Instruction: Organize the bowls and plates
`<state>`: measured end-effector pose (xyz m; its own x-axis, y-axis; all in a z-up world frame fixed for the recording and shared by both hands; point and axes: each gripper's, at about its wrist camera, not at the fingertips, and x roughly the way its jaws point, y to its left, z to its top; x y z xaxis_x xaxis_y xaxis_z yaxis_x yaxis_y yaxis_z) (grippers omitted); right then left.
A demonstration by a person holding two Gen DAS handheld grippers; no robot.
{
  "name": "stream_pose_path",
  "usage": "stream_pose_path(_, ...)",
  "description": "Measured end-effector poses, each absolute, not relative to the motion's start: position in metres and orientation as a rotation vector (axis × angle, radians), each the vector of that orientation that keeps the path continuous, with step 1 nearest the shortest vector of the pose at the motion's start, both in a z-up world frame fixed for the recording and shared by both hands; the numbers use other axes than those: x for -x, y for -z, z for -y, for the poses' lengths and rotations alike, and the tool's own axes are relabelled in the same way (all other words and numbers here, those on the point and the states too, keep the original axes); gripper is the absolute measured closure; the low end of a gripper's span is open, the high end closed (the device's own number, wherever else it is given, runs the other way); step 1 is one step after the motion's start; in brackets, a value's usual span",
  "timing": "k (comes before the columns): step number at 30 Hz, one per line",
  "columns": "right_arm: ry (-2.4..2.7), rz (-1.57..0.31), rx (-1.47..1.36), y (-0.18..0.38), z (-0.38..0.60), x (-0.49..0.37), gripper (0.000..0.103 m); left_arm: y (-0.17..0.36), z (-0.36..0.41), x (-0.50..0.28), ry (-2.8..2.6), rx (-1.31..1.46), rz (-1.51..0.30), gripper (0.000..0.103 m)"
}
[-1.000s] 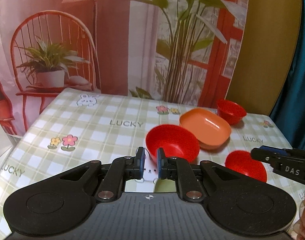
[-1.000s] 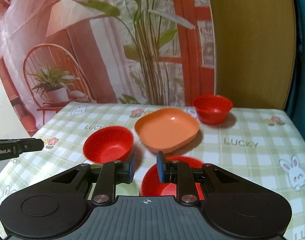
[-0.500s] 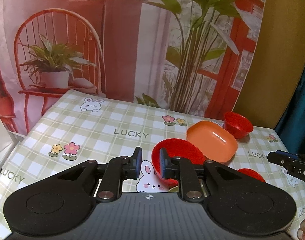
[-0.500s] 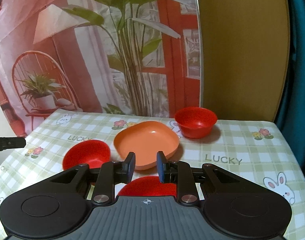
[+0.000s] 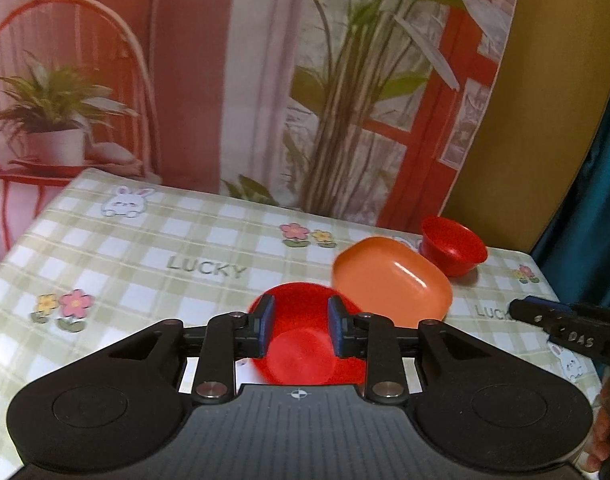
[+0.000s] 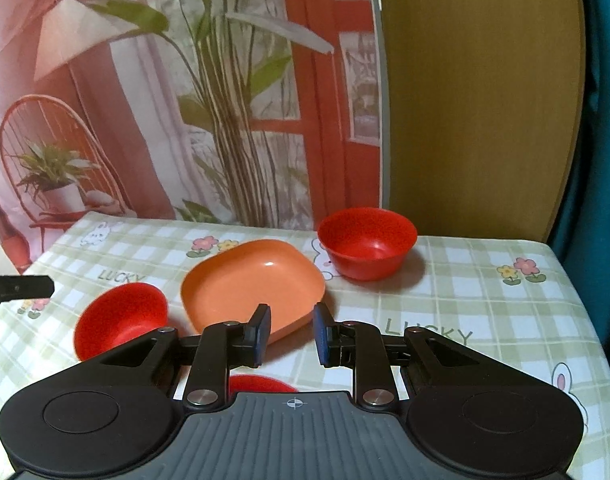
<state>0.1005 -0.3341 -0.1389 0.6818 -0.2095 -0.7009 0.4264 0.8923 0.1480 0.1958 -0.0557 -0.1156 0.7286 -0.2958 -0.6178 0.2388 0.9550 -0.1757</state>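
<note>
Holding my left gripper (image 5: 297, 328) over the checked tablecloth (image 5: 153, 256) with its jaws spread fairly wide, and a red bowl (image 5: 305, 344) sits right in the gap between the blue pads (image 5: 265, 330). The bowl looks a bit blurry and I can't tell if the pads actually touch it. My right gripper (image 6: 291, 330) is also spread wide with nothing between its fingers, hovering near the front edge of the orange plate (image 6: 251, 282).

Where the dishes are, from the right wrist view: the plate is mid-table, a second red bowl (image 6: 367, 248) sits just beyond it on the far right, close to the yellow board (image 6: 477, 96). The bowl by my left gripper is off to the plate's left. There's another red dish (image 6: 261, 384) mostly hidden under my right gripper, so I only see its rim. The plant-print backdrop (image 6: 185, 100) hangs behind the far edge of the table.
</note>
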Motion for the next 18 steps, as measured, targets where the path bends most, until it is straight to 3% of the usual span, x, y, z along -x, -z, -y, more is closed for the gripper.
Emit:
stream_pose_path(4, 0.368, -0.759, -0.326, 0.153, 0.35, -0.111, 0.081, 0.125, 0.069, -0.212, 0.334, 0.101, -0.701, 0.065)
stream_pose_path(18, 0.299, -0.816, -0.335, 0.189, 0.389, -0.159, 0.081, 0.163, 0.114, -0.29, 0.377, 0.053, -0.809, 0.065)
